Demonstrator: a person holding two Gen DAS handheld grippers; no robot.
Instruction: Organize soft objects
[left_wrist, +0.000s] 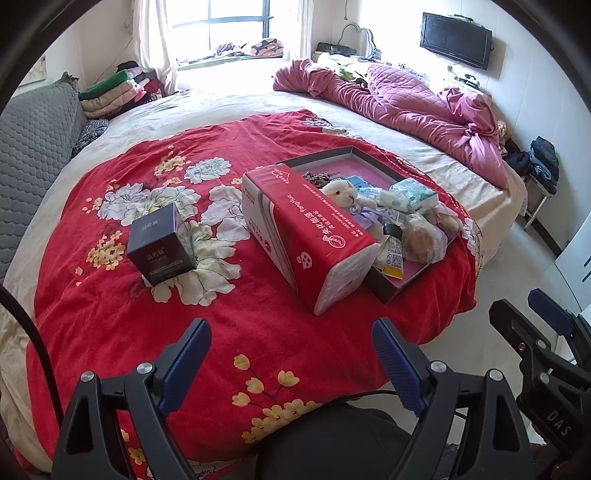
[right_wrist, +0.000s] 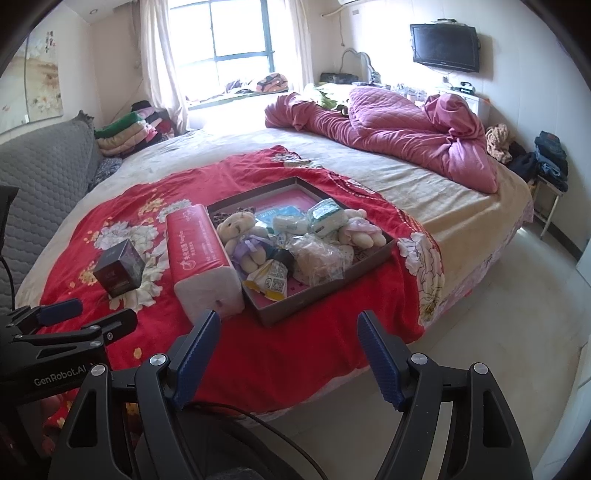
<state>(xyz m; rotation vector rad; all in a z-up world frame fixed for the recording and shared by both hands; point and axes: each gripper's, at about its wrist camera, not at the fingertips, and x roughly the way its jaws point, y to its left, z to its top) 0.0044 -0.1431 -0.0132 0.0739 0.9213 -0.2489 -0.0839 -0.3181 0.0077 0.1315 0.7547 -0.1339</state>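
Two teddy bears, one tissue pack, one dark box, one tray on the bed

My left hand-held gripper and right hand-held gripper both hang released, jaws wide, over a red floral blanket in a bedroom with a window. Bears lie in the tray; the tissue pack beside it runs lengthwise toward me.

teddy bears | tissue packs | heaped in shallow box | red tissue pack alongside
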